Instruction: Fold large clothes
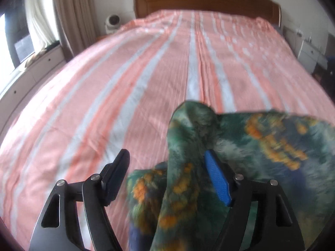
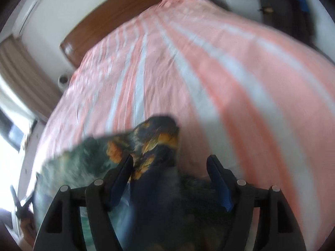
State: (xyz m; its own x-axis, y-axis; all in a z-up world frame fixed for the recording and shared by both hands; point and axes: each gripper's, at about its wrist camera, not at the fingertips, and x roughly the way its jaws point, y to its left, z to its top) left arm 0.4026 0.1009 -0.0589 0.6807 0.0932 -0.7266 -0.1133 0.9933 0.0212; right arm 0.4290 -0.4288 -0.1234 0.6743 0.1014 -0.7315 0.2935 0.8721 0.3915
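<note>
1. Left wrist view: the left gripper (image 1: 167, 163) was seen over a bed covered by a pink-and-white striped bedspread (image 1: 146, 79), which lay flat and uncovered ahead of the fingers as far as the wooden headboard (image 1: 205, 0).
2. To the left of the fingers, the bed's edge was bordered by a white drawer unit (image 1: 31, 77) under a curtained window (image 1: 69, 10); beyond the right-hand edge a white nightstand (image 1: 309, 54) was seen.
3. The left fingers were spread wide apart. A green fleece garment with orange flowers (image 1: 188, 146) was draped up between them, bunched against the blue pad of the right-hand finger (image 1: 217, 179); the left-hand finger (image 1: 117, 173) stood clear of the cloth, so no clamping was seen.
4. From that fold the garment was spread to the right of the fingers over the near part of the bed.
5. Right wrist view: the right gripper (image 2: 171, 163) was likewise seen over the striped bedspread (image 2: 209, 62), with open bedding ahead and to the right; the picture was blurred.
6. The right fingers were also spread wide. A dark, orange-flowered corner of the garment (image 2: 159, 138) stood between them, touching the left-hand finger (image 2: 121, 173); the right-hand finger (image 2: 219, 179) was apart from it.
7. The rest of the garment trailed to the left of those fingers.
</note>
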